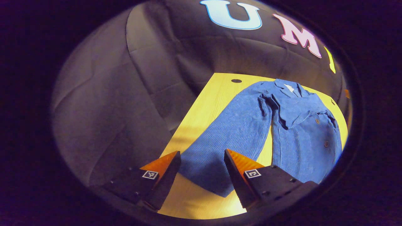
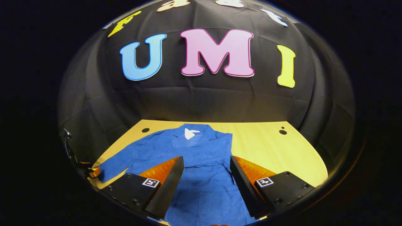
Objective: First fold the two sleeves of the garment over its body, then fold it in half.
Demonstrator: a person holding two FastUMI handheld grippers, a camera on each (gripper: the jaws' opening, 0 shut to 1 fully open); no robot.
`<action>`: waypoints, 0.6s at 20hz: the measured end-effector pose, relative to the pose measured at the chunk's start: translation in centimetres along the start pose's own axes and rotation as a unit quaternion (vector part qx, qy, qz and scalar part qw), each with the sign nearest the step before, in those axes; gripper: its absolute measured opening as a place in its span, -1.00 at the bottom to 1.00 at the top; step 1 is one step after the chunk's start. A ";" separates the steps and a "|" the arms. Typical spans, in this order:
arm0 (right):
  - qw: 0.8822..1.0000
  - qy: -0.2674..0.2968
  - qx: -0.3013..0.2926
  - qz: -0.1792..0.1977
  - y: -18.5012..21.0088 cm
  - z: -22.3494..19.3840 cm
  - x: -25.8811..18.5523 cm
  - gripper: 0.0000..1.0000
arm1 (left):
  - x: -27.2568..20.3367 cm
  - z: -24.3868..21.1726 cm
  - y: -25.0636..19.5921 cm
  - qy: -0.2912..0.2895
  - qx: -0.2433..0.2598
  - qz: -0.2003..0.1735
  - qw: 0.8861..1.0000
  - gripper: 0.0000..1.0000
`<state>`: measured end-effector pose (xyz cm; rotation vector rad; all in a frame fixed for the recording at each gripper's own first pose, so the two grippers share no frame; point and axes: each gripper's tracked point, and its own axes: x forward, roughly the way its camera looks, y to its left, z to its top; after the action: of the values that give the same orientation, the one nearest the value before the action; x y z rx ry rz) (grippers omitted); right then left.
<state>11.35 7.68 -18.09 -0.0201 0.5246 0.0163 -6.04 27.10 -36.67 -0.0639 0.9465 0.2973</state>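
1. in the left gripper view, the left gripper (image 1: 201, 163) fills the bottom of the frame with its fingers apart and nothing between them; it hovers over the cuff end of the outstretched sleeve (image 1: 226, 138), lower centre of the frame.
2. in the right gripper view, the right gripper (image 2: 207, 169) sits at bottom centre, fingers spread wide, nothing clamped, above the body of the garment (image 2: 201, 185).
3. the garment, a blue ribbed jacket, lies flat on the yellow table (image 2: 276, 153), spread from the bottom centre up to mid-frame, collar (image 2: 191, 133) farthest off near the table's back edge.
4. the other sleeve (image 1: 296, 114) looks already laid over the chest, right of centre in the left gripper view; the outstretched one runs to the lower left of the right gripper view, where the tip of another gripper shows.
5. judging by the drape and soft wrinkles, the cloth is light, limp and not slippery; it will sag and trail, not hold shape.
6. best hold, i'd say: pinch the cuff edge, lift just enough to clear, and carry it across the body; a grab mid-sleeve would bunch it.
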 end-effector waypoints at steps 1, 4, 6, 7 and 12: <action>1.000 0.002 0.001 -0.003 -0.4 -0.3 -0.2 0.89 | 0.5 -0.4 -0.3 0.010 -0.004 -0.001 1.000 0.64; 1.000 0.006 0.001 -0.010 -1.5 -0.8 -0.9 0.89 | 0.8 -0.9 -0.4 0.018 -0.015 -0.006 1.000 0.65; 1.000 0.007 -0.001 -0.012 -1.9 -0.8 -1.1 0.89 | 0.7 -0.9 -0.4 0.020 -0.011 -0.010 1.000 0.65; 1.000 0.007 -0.002 -0.011 -2.0 -0.8 -1.3 0.89 | 0.7 -1.0 -0.6 0.020 -0.010 -0.014 1.000 0.65; 1.000 0.011 -0.009 -0.009 -2.6 -1.4 -1.9 0.89 | 1.2 -1.0 -2.4 0.026 0.005 -0.041 0.999 0.19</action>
<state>9.06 5.02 -18.26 -0.0434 0.5471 0.0035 -5.52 24.91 -38.43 -0.1019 0.9947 0.2164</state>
